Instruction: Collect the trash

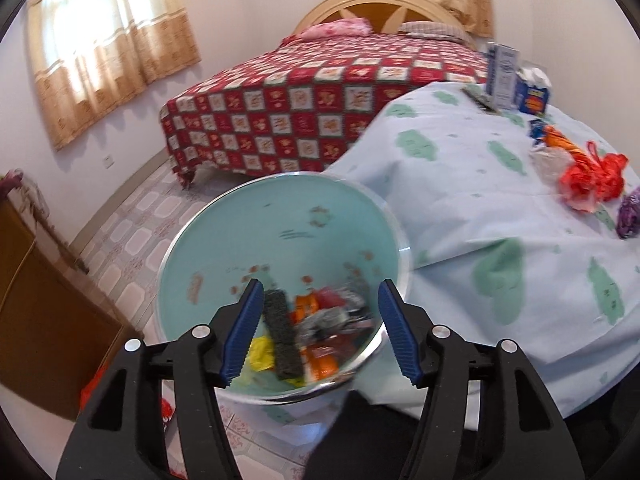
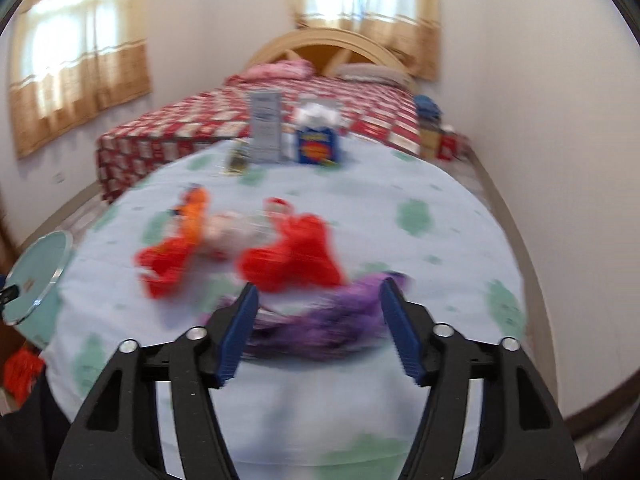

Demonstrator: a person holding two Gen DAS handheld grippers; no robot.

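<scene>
My left gripper (image 1: 320,328) is open and empty, right above a light blue trash bin (image 1: 224,240) that stands on the floor beside the table. Several wrappers and a dark strip (image 1: 282,336) lie inside the bin. My right gripper (image 2: 318,330) is open over the table, its jaws on either side of a crumpled purple wrapper (image 2: 320,320). Beyond it lie a red plastic bag (image 2: 296,252), an orange wrapper (image 2: 192,216) and a whitish wrapper (image 2: 228,236). The red bag (image 1: 592,178) and purple wrapper (image 1: 628,210) also show in the left wrist view. The right wrist view is blurred.
The table wears a pale cloth with green patches (image 2: 400,184). At its far edge stand a white carton (image 2: 266,128), a blue tissue box (image 2: 318,144) and a remote (image 2: 238,158). A bed with a red checked cover (image 1: 320,96) lies beyond. A wooden cabinet (image 1: 36,300) stands left.
</scene>
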